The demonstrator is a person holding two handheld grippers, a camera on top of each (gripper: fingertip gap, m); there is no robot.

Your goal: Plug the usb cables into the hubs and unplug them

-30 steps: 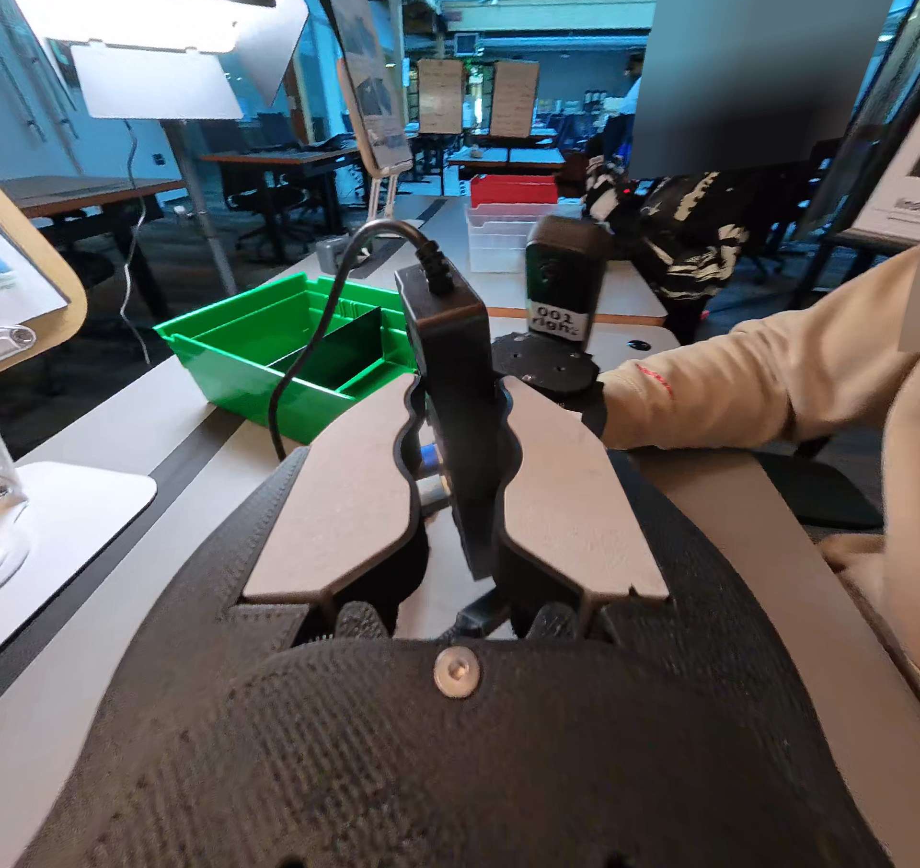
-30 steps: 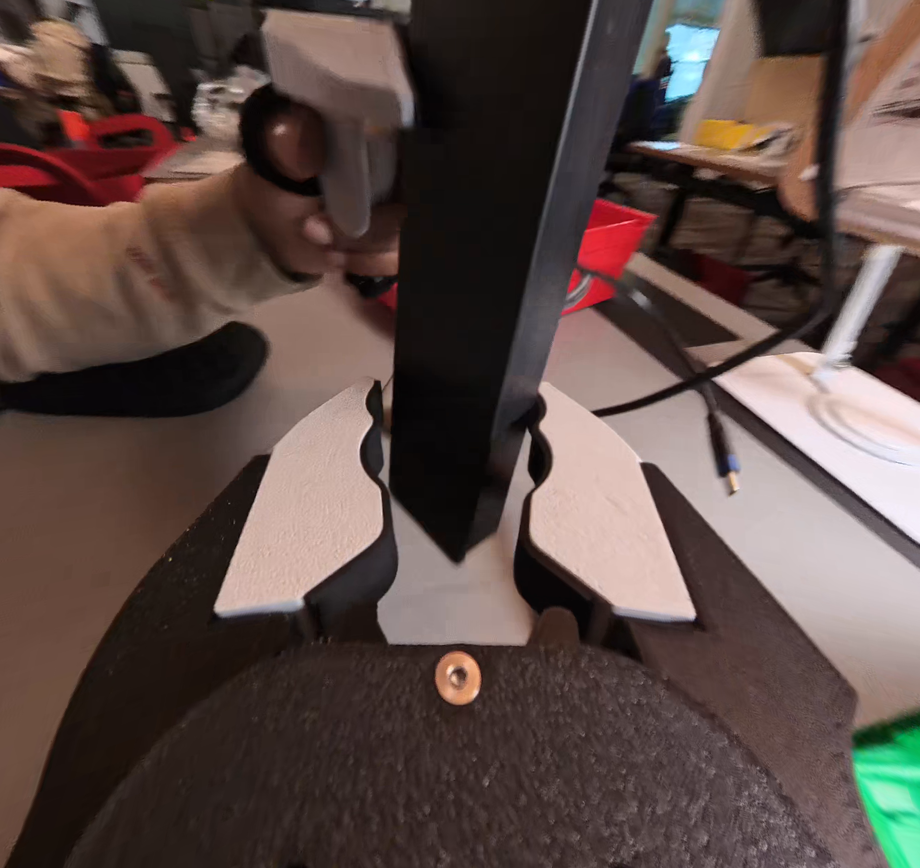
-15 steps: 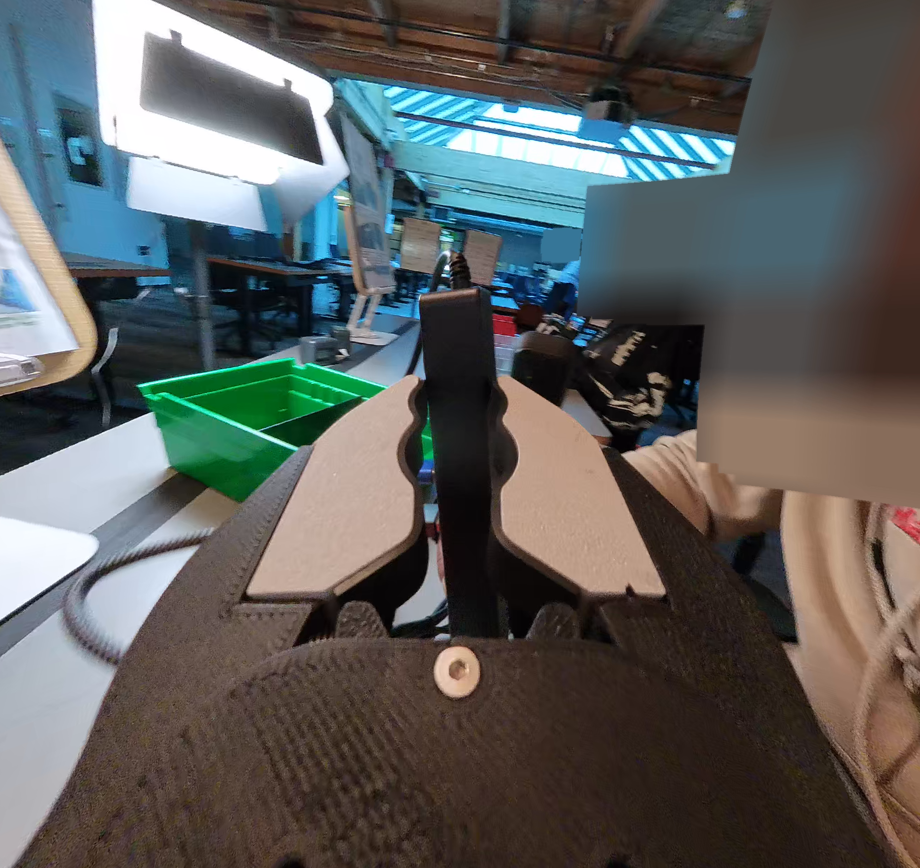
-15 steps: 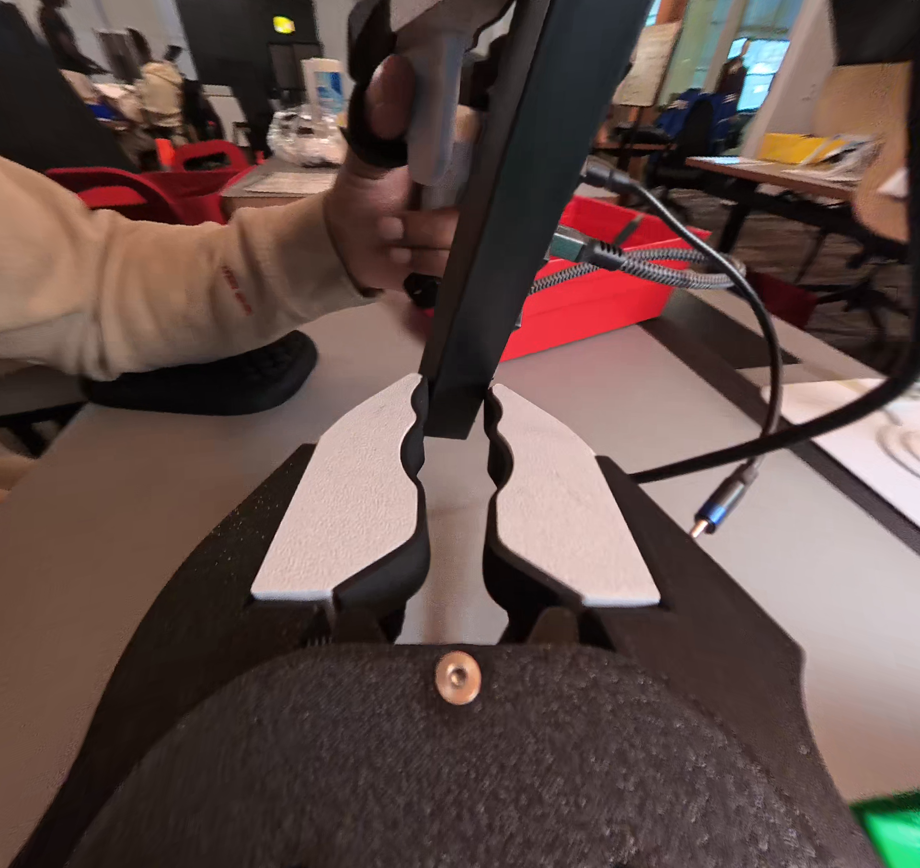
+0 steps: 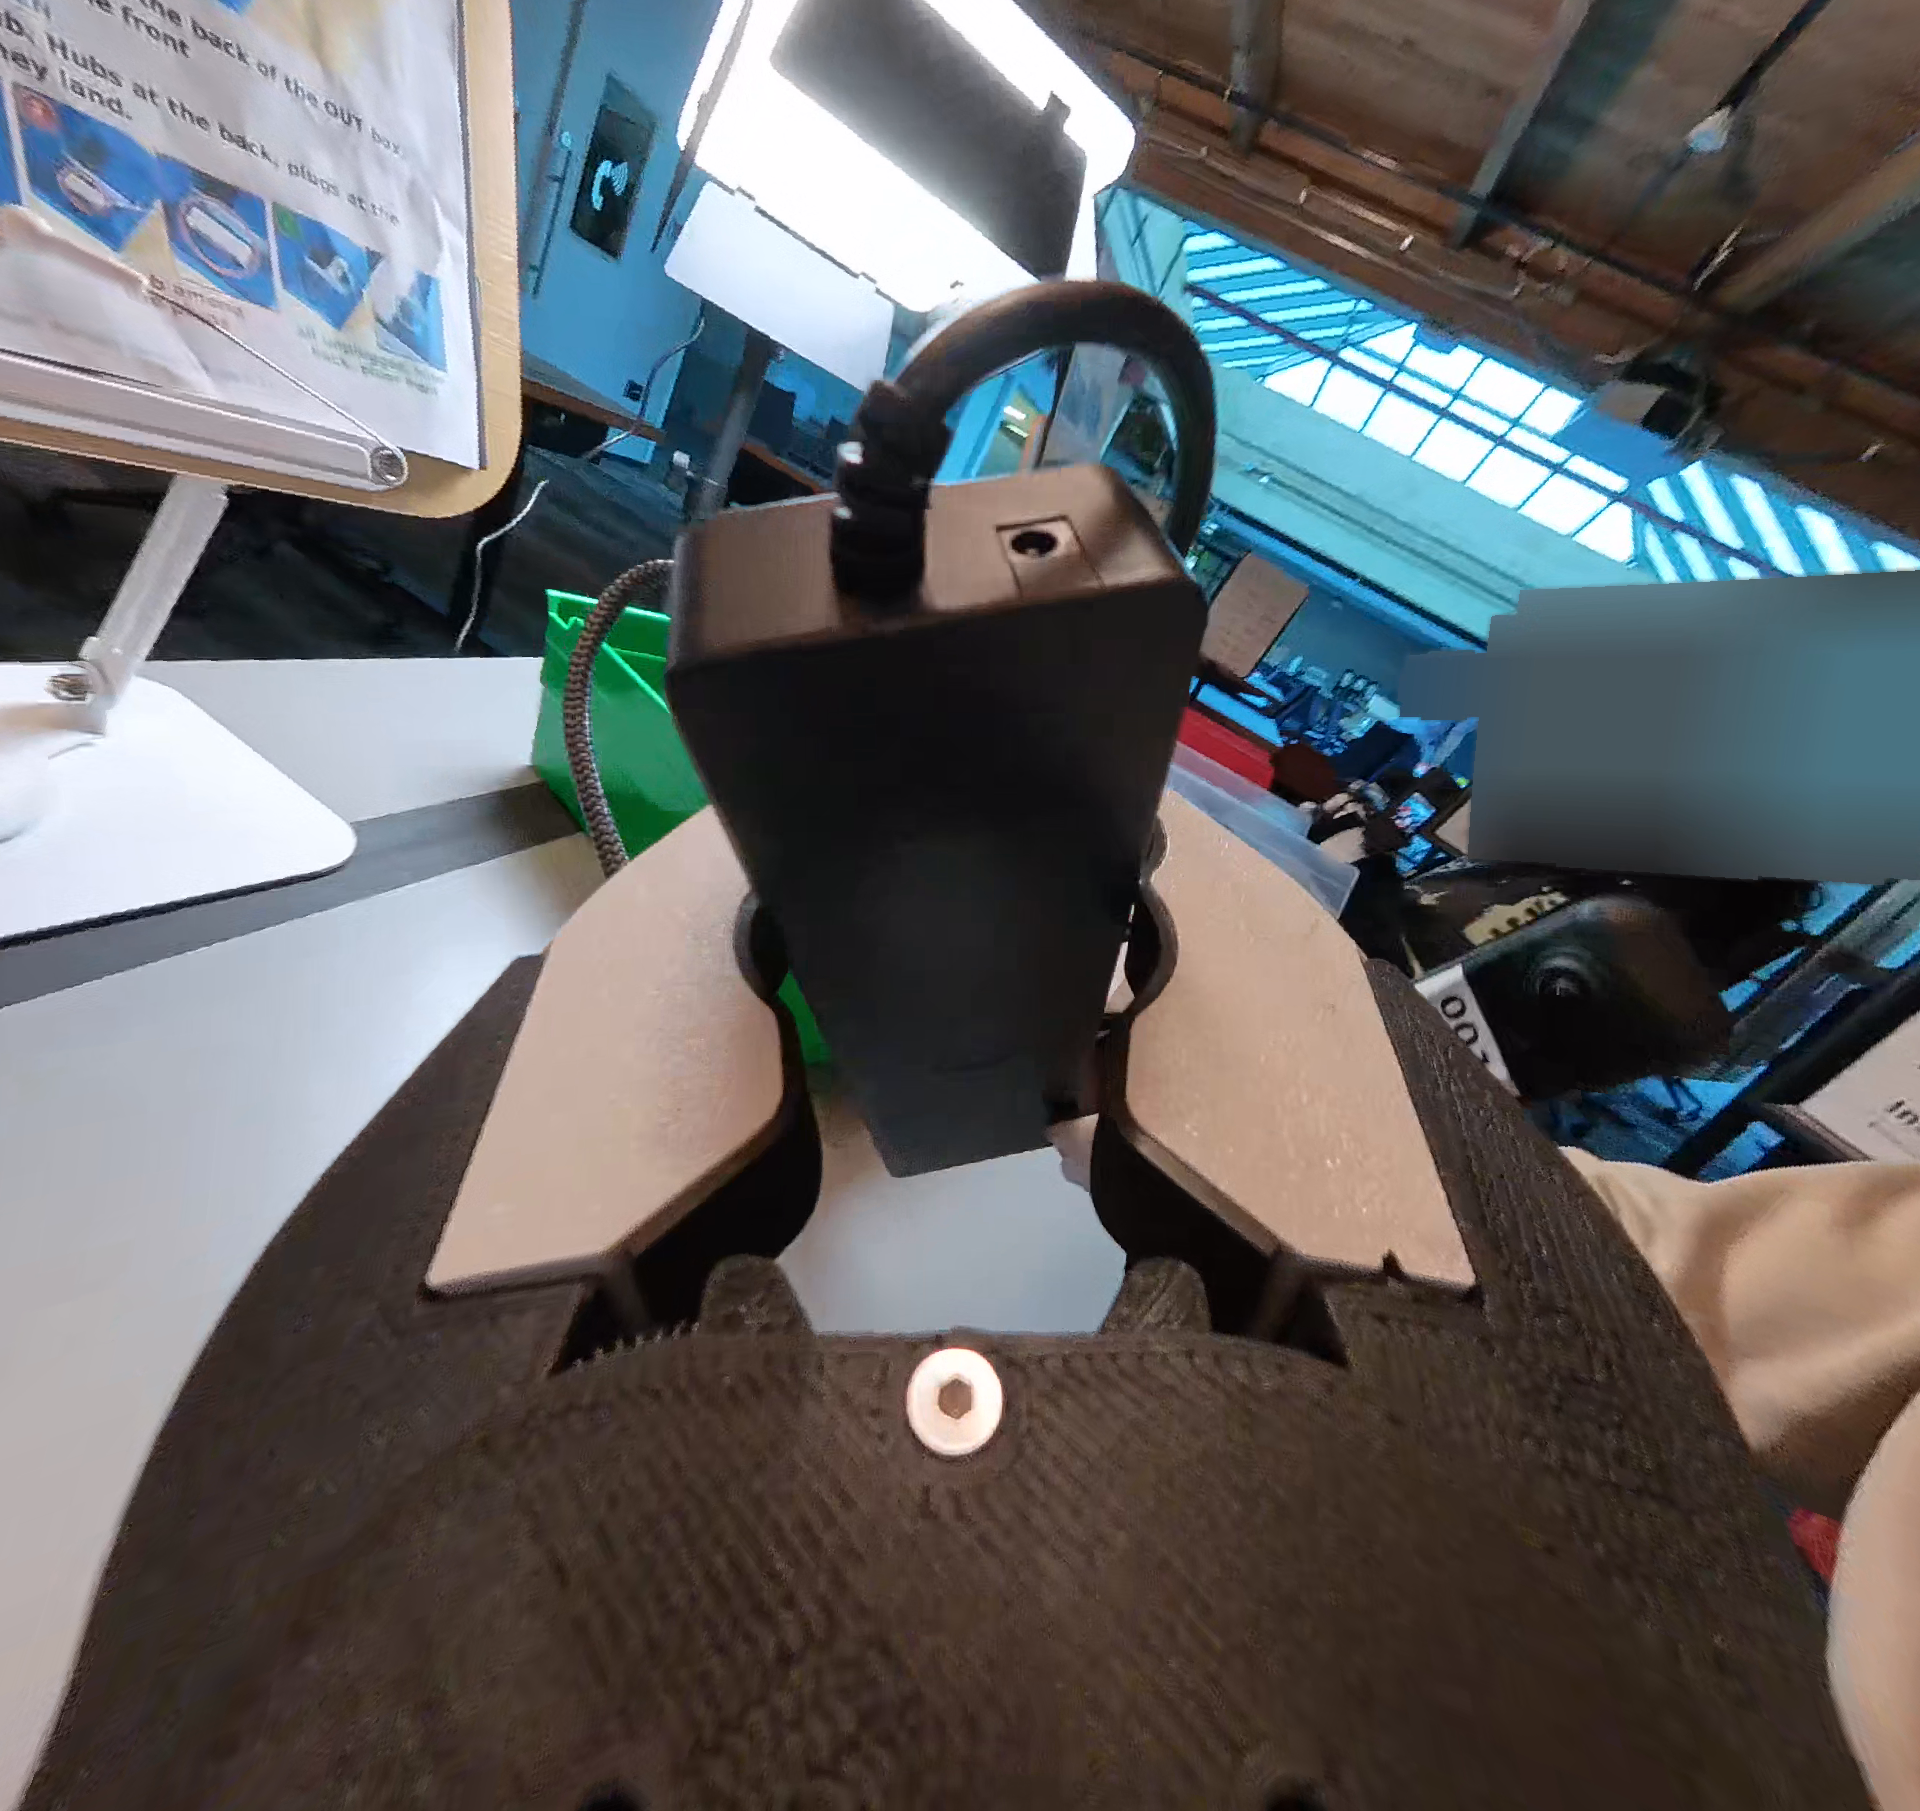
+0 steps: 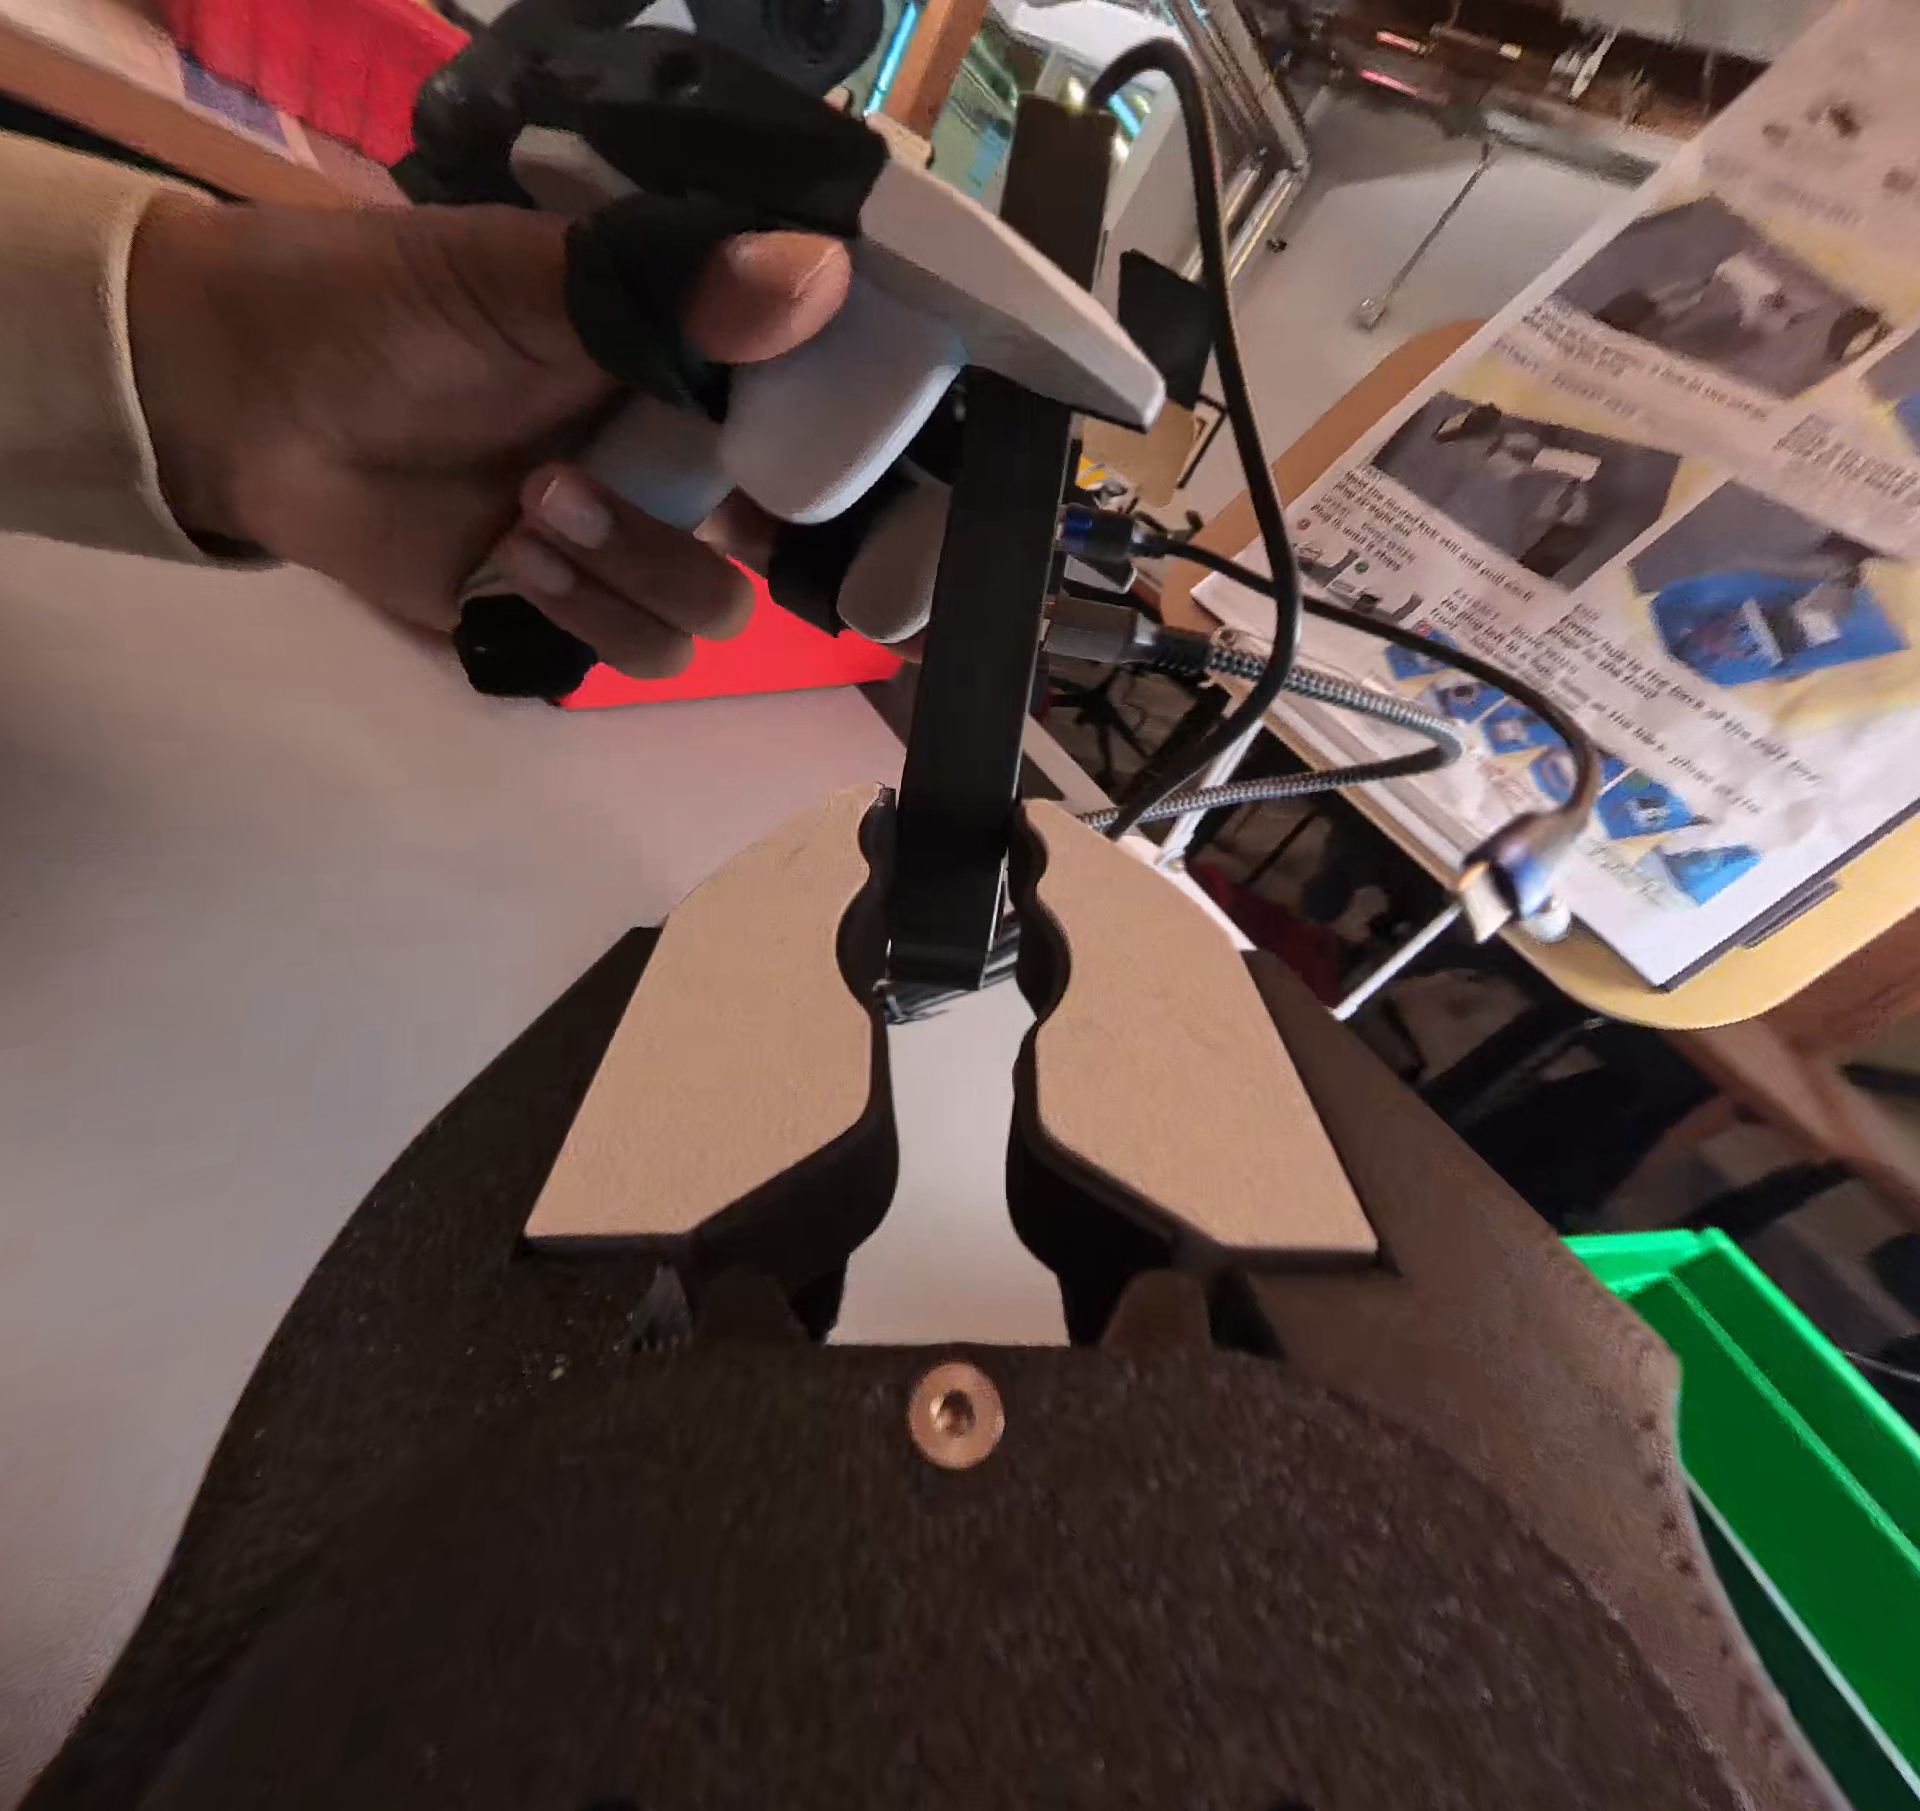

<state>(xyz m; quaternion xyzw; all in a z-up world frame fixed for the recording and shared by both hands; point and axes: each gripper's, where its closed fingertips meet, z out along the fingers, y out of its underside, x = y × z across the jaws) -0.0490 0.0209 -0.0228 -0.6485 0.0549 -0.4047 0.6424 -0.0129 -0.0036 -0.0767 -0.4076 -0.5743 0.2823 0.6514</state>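
Both grippers clamp the black hub (image 5: 940, 826), held upright above the table (image 5: 208, 1086): left gripper (image 5: 951, 940) on its wide faces, right gripper (image 6: 948, 914) on its lower end. Two USB cables (image 6: 1174, 655) plugged into its side; green bin (image 6: 1787, 1366) at right.

Black USB hub (image 5: 940, 805) standing upright off table, lower end pinched between gripper fingers. Own black cable (image 5: 1081, 327) arching from top end. Braided cable (image 6: 1299, 691) and black cable (image 6: 1164, 546) sitting plugged in side ports.
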